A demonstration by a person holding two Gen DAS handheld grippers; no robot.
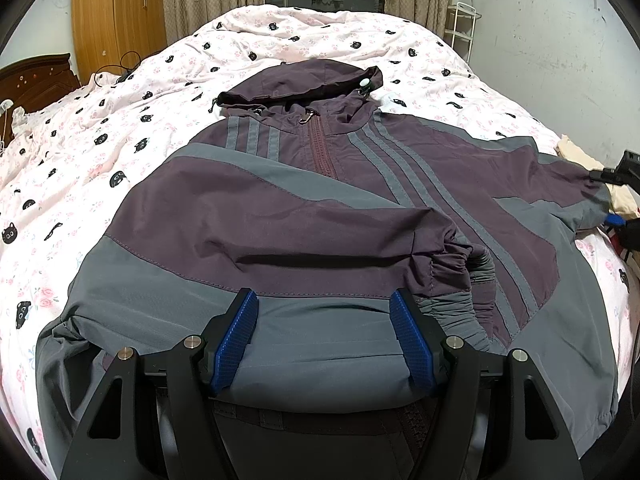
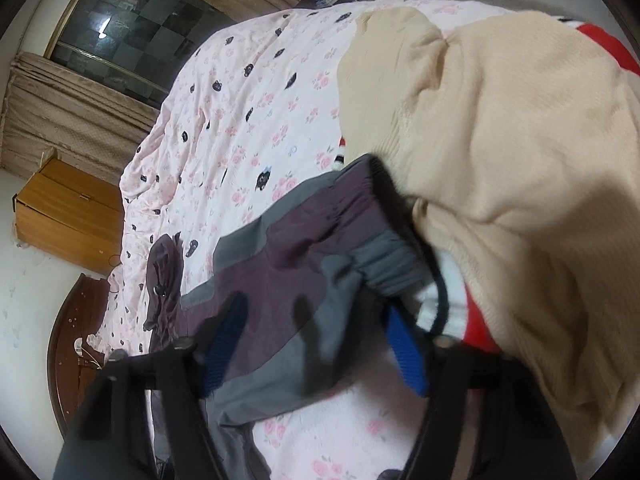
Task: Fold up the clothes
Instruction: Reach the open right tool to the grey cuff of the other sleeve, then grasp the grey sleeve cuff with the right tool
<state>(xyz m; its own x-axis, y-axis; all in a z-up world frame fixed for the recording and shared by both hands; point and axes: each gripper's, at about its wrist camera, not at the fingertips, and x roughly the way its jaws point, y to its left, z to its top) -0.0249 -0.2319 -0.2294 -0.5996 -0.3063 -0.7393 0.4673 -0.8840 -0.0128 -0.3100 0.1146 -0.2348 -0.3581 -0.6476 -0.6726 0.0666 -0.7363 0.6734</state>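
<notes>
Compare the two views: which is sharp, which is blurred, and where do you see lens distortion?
Left wrist view: sharp, evenly lit, the jacket crisp; fisheye bulges the bed and darkens the corners. Right wrist view: motion-blurred, smearing the jacket sleeve, the right tool and the cream garment; the horizon is tilted.

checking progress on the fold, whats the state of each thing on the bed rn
jacket: spread front up on the bed, zipped, one sleeve folded across its front
other sleeve: stretched out sideways, cuff between the right gripper's fingers
cream garment: bunched in a heap beside that cuff
left gripper: open over the hem
right gripper: open around the sleeve
</notes>
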